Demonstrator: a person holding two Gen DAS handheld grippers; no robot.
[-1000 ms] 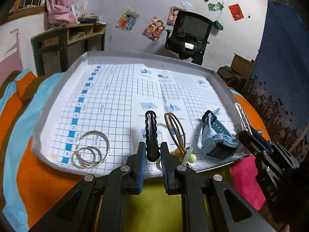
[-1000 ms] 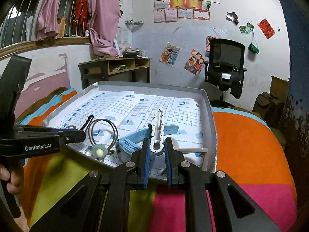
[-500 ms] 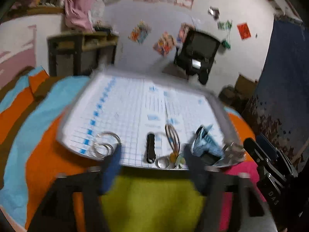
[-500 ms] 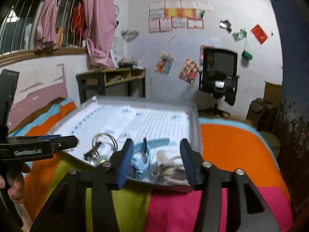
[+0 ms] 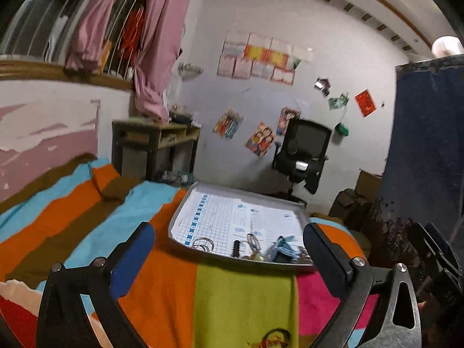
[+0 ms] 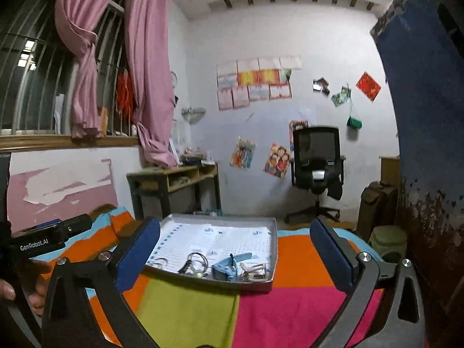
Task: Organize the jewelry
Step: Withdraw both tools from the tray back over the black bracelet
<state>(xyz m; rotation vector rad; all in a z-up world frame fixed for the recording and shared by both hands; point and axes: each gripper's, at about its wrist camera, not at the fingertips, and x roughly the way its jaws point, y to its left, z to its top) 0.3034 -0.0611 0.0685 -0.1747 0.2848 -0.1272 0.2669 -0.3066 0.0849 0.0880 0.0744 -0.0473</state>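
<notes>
Both tongs hang wide apart, empty, well short of the tray.

Left tongs [image 5: 229, 252] and right tongs [image 6: 235, 249] spread, grasping nothing. On the bed, the tray [image 6: 274, 240] holds rings [image 5: 204, 243], a black clip [image 5: 236, 248], hoops [image 6: 197, 259], a blue watch [image 6: 227, 266] and a white clip [image 6: 255, 269] along its near edge. Looks close to finished.
</notes>
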